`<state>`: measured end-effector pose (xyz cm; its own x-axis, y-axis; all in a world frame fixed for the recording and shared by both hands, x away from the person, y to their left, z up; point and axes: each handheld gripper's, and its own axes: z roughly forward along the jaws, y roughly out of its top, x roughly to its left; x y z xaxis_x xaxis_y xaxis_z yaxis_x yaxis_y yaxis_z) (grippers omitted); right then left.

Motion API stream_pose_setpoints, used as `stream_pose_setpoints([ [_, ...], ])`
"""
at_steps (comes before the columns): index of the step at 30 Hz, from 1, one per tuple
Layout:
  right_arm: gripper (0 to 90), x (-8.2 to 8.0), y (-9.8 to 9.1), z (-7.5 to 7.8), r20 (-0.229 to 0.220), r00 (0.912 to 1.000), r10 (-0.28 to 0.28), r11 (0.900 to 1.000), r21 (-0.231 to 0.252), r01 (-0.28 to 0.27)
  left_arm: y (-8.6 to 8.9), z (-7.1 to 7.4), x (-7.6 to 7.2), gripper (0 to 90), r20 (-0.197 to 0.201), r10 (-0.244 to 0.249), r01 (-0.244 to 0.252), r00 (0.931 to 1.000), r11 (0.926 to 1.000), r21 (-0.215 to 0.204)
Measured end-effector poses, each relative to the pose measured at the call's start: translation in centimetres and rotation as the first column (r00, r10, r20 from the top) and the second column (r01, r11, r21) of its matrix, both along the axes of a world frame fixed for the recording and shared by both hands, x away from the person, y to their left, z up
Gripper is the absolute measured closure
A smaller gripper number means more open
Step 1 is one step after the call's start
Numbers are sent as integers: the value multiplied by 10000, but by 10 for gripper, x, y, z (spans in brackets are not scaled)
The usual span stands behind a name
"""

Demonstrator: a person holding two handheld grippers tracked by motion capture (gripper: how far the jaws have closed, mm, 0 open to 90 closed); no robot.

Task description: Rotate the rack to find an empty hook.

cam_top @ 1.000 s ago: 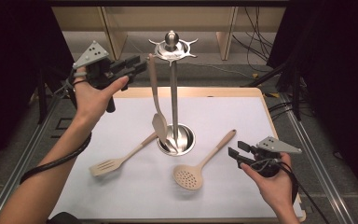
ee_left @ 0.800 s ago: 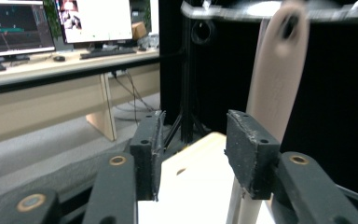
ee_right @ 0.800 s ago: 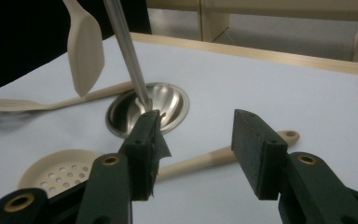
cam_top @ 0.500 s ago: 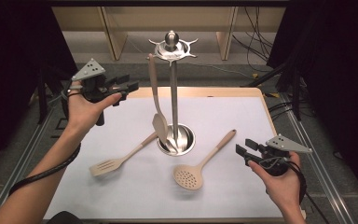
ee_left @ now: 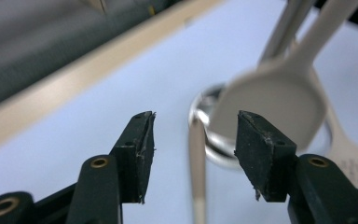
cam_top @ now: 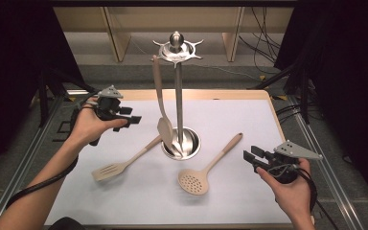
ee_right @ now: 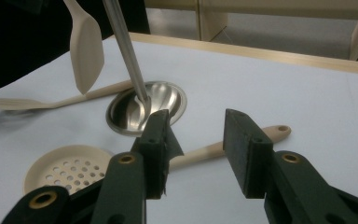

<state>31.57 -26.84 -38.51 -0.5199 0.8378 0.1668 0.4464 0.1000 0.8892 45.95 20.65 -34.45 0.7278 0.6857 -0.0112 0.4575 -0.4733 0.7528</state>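
Note:
A metal utensil stand (cam_top: 178, 105) rises from its round base (cam_top: 191, 143) at mid table. A beige spoon (cam_top: 164, 129) hangs from one of its top hooks. A slotted spatula (cam_top: 110, 170) and a perforated skimmer (cam_top: 194, 181) lie flat on the white sheet. My left gripper (cam_top: 135, 118) hovers left of the stand, open and empty; its jaws have just been opening. In the left gripper view the gripper (ee_left: 193, 144) faces the spoon blade (ee_left: 270, 102). My right gripper (cam_top: 249, 157) sits right of the skimmer handle, open, with nothing between its jaws, which have just been closing (ee_right: 198, 140).
The white sheet (cam_top: 249, 115) covers a wood-edged table. Wooden legs (cam_top: 117, 38) and cables (cam_top: 263, 43) stand behind the far edge. Metal rails (cam_top: 33, 143) run along both sides. The skimmer handle (ee_right: 205, 151) lies on the table beyond the right jaws.
The left gripper let go of the hanging spoon's handle, opened, and dropped down and to the left. The spoon stays on the hook. The right jaws narrowed a little.

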Motion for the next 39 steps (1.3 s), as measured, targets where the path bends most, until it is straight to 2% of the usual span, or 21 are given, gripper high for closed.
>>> stream_pose_setpoints([
  [4,626,-1,1,1,-150,9999,-52,10000,56,53,0,-27,3,464,-916,7,74,9958,9961,880],
  [6,625,1,0,1,93,9999,89,9997,-209,-87,-1,-37,5,458,-1243,146,-2,9921,9934,1150],
  [7,625,2,0,1,208,9998,31,9998,-205,-27,-1,-42,6,457,-1609,204,15,9868,9909,1348],
  [10,624,2,1,1,-2,10000,-39,9999,-144,39,-2,-55,10,457,-2112,164,276,9773,9786,2037],
  [12,623,3,0,0,154,9999,-45,9997,-253,49,-4,-63,11,458,-2470,192,395,9688,9723,2305],
  [14,623,3,1,-1,98,9999,-29,9999,-139,30,-8,-71,12,458,-2717,293,381,9619,9701,2398],
  [15,623,3,1,-1,53,10000,-6,9999,-144,7,-10,-74,12,459,-2732,243,467,9617,9670,2503],
  [16,623,3,0,-2,66,10000,44,9997,-239,-43,-11,-77,13,458,-2871,104,725,9578,9583,2763],
  [17,623,4,0,-2,139,9999,54,9996,-277,-50,-12,-80,14,459,-3125,44,920,9499,9517,2930],
  [18,623,4,0,-3,199,9998,71,9995,-305,-65,-14,-83,14,461,-3248,109,918,9457,9499,2989],
  [22,624,2,1,-1,72,10000,27,9998,-184,-26,-19,-93,16,473,-3456,116,1106,9383,9368,3319],
  [23,623,2,0,-1,63,10000,36,9998,-207,-35,-20,-96,17,478,-3596,109,1195,9330,9334,3384],
  [26,623,4,-2,-1,364,9993,53,9986,-521,-34,-22,-102,19,494,-3769,96,1372,9262,9225,3607],
  [27,623,3,-1,-1,263,9996,34,9996,-294,-26,-23,-103,19,498,-3863,188,1348,9222,9205,3668],
  [29,623,4,-2,-1,248,9997,38,9992,-407,-27,-24,-106,20,504,-3967,133,1532,9179,9101,3850],
  [33,623,4,-2,-2,203,9998,71,9991,-409,-63,-26,-110,20,501,-4124,200,1623,9108,9010,4022],
  [34,623,4,-1,-2,197,9998,60,9992,-388,-53,-27,-112,20,502,-4148,245,1570,9096,9040,3976],
  [35,623,4,-1,-2,195,9998,56,9993,-382,-48,-27,-112,20,502,-4207,247,1633,9069,8997,4049],
  [37,623,4,-1,-2,280,9996,46,9991,-431,-33,-28,-114,20,503,-4284,295,1635,9031,8989,4064],
  [38,623,3,0,-2,143,9999,49,9993,-370,-43,-29,-115,21,505,-4269,265,1659,9039,8981,4072],
  [39,623,3,0,-2,43,10000,30,9995,-314,-29,-29,-115,21,507,-4346,278,1714,9002,8948,4123],
])
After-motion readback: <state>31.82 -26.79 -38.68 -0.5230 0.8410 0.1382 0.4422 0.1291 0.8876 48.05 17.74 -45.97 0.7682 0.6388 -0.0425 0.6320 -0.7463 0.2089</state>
